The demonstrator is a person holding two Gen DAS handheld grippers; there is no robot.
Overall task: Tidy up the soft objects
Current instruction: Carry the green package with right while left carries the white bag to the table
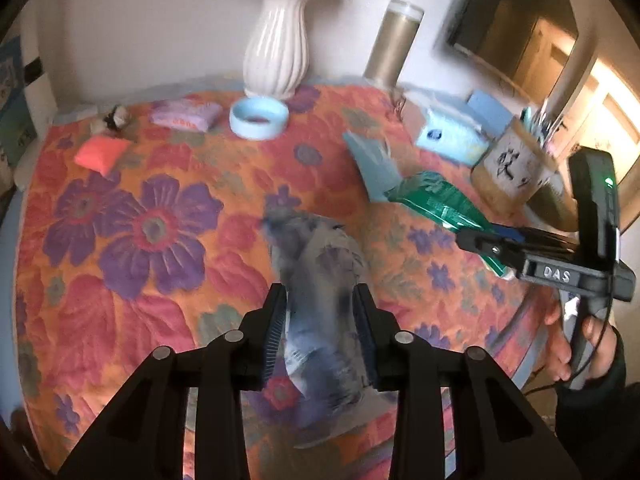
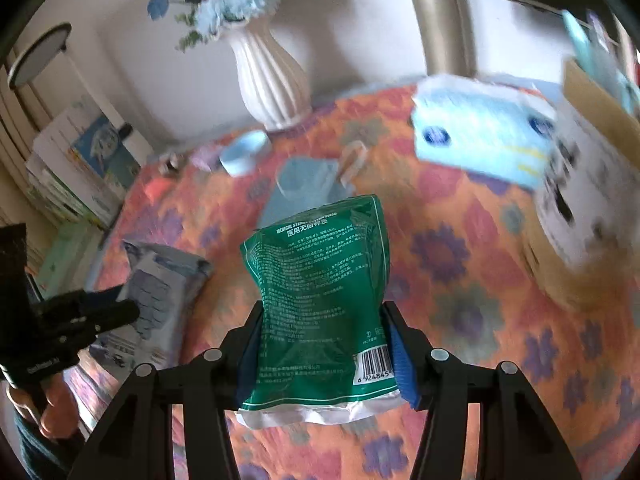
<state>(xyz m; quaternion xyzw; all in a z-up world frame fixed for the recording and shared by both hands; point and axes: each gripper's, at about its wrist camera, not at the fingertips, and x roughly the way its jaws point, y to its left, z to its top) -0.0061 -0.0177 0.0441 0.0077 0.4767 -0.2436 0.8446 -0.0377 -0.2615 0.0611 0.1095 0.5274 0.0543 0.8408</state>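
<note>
Carrying step, both hands loaded. The left gripper (image 1: 320,336) is holding a grey-blue soft pack (image 1: 320,280) clamped between its fingers (image 1: 276,328), above the floral desk (image 1: 120,220). The right gripper (image 2: 326,348) is pinching a green pouch (image 2: 320,280) between its fingers (image 2: 402,364), lifted at the left view's 3 o'clock. Next, probably, each pack needs a common resting spot, perhaps near the pink pack (image 1: 186,114) at 11 o'clock, then a release.
</note>
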